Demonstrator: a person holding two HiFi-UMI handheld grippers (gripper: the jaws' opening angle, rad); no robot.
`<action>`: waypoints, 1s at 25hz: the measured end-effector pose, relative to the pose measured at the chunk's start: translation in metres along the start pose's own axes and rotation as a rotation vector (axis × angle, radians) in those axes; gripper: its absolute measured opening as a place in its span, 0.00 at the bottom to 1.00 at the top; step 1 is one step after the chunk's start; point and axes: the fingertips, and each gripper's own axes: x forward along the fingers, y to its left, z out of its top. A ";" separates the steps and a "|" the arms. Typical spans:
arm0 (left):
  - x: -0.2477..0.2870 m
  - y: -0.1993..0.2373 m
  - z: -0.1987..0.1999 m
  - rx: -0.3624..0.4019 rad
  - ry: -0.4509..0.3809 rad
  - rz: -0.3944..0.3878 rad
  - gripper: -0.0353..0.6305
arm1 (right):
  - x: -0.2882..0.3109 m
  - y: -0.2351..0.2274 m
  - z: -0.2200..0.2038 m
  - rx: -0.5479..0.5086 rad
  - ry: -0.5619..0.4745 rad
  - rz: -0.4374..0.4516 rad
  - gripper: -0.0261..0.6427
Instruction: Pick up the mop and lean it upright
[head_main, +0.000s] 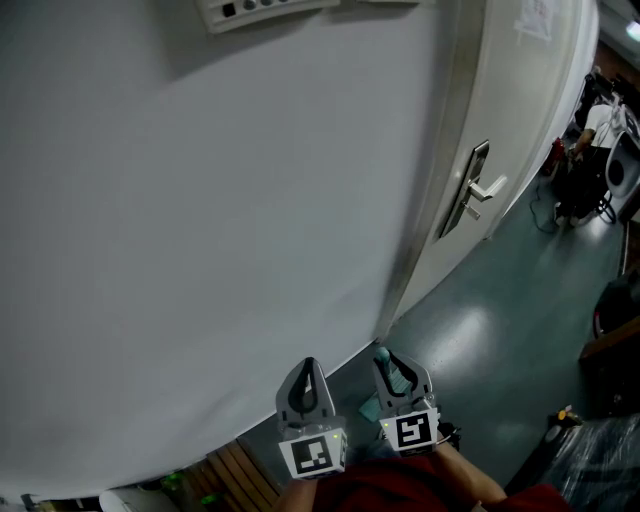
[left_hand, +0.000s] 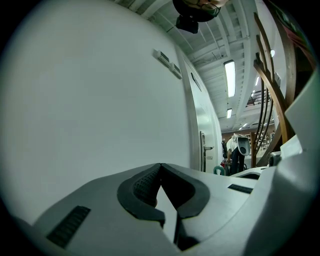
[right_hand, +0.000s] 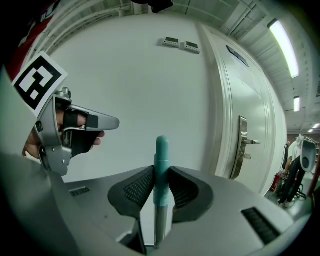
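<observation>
R gripper (right_hand: 161, 175): pads (right_hand: 139, 187) part-way closed & clamped on the mop handle (right_hand: 161, 150), one ribbed pad pressing each side of its teal end-cap, no gap showing btwn pad & handle. L gripper (left_hand: 161, 166): fingertips together, touching at the tip, nothing btwn them. Only a sliver of white wall (left_hand: 90, 100) shows thru the hollow behind the tips, so it's empty. The handle's long axis runs up-down in the right gripper view, crosswise to the jaws: the rounded teal tip sticks up above the pads, the grey metal shaft drops below them & goes out of sight under the gripper body. It stands approx upright. Mop head isn't in any view. In the head view the teal tip pokes out just past R gripper's jaws, toward the foot of the wall, near where the wall meets the door frame. The 2 grippers sit side by side, close but apart, both low in the head view w/ marker cubes toward the person, both pointing at the wall. The right gripper view also shows L gripper off to the left, a hand (right_hand: 75, 137) wrapped round it. Right of the wall: white door (right_hand: 235, 100) w/ lever handle (right_hand: 248, 142), grey-green floor (head_main: 500, 330) below. Two small switch panels (right_hand: 180, 44) sit high on the wall.
</observation>
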 end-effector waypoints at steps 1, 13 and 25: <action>0.001 -0.001 0.001 0.002 -0.004 -0.001 0.07 | -0.001 0.000 0.000 -0.004 -0.002 0.002 0.20; -0.001 -0.003 0.002 0.012 -0.019 0.009 0.07 | -0.001 -0.001 0.000 -0.012 -0.004 0.023 0.20; -0.004 -0.011 0.002 0.016 -0.020 -0.009 0.07 | -0.014 -0.010 0.000 0.007 -0.002 -0.002 0.20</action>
